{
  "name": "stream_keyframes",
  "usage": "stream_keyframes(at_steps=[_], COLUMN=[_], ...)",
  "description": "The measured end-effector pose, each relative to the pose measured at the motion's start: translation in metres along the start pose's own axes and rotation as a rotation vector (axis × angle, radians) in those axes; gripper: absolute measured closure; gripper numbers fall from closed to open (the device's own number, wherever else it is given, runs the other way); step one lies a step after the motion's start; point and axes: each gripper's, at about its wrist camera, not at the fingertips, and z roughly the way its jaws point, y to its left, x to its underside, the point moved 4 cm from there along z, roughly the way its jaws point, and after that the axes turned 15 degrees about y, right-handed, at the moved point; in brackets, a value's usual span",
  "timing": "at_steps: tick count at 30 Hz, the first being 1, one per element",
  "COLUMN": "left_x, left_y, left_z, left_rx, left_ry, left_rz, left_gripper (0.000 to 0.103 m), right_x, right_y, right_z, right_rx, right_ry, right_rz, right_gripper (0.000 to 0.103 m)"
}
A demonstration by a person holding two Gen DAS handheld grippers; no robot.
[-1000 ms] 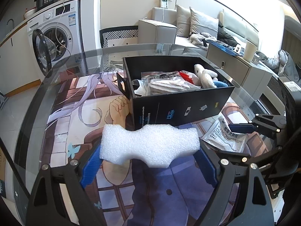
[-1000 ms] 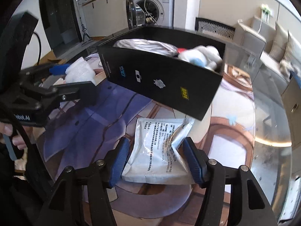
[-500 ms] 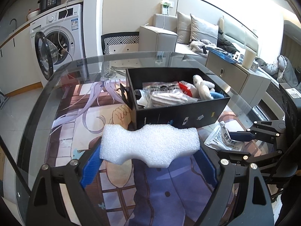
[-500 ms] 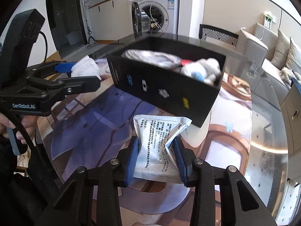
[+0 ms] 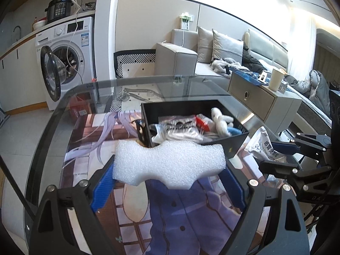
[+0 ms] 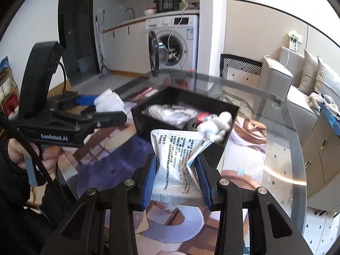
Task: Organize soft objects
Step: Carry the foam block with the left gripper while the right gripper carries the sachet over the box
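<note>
The foam block (image 5: 170,163) is squeezed by the left gripper (image 5: 167,182); the silver packet (image 6: 176,165) is pinched by the right gripper (image 6: 175,182); either could be dropped beside the black box (image 6: 182,106) at frame middle if let go early.

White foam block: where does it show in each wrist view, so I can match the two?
Left wrist: white foam block at centre, between the left gripper fingers.
Right wrist: its end at left, clamped.
Shared landmark: black box of soft things.
</note>
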Motion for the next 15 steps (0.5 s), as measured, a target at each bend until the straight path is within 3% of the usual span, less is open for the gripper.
stream_keyframes(at_steps=[15], left_x=[-0.035], left_y=[-0.006], left_z=[-0.01], left_rx=[0.003], left_ry=[-0.071], left_rz=[0.034], left_gripper=[0.014], right_x=[-0.037], right_y=[-0.025], right_z=[-0.026], right_rx=[0.027], right_ry=[-0.133], right_rz=[0.078], right_gripper=[0.065])
